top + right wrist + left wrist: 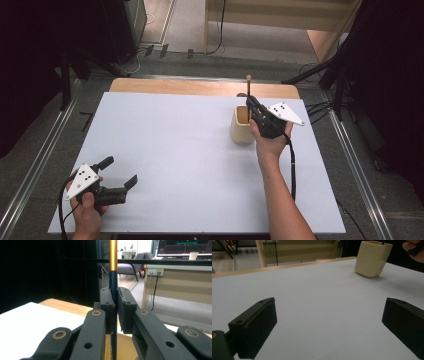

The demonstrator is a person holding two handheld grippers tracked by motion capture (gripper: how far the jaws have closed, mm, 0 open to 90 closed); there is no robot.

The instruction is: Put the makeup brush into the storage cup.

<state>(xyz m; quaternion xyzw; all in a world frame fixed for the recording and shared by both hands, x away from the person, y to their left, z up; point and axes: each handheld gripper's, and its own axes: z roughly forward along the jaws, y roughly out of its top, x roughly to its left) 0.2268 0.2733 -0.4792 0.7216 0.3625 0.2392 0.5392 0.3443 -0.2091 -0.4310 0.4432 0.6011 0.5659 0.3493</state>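
Two things matter: a thin stick (113,277) with a dark lower shaft and a gold-coloured upper part, and the cream cup (242,125) it stands in, toward the far right of the worktop (175,150). The right gripper (255,107) has its jaws closed on the dark shaft, just above the cup's rim, with the stick upright between the pads.

Judging by its slim build, the stick is light and stiff, but smooth and round, so it could twist or slide in the pads if pulled off-axis. The dark section where it is now held looks the sensible place; a hold higher up on the gold part would give less control of the lower end. The cup seems light too and may tip or drag if the stick catches its wall.

Resting near the front left corner, the left gripper (120,175) has its jaws wide apart and nothing between them. Bare surface lies between the two; nothing blocks a straight lift.
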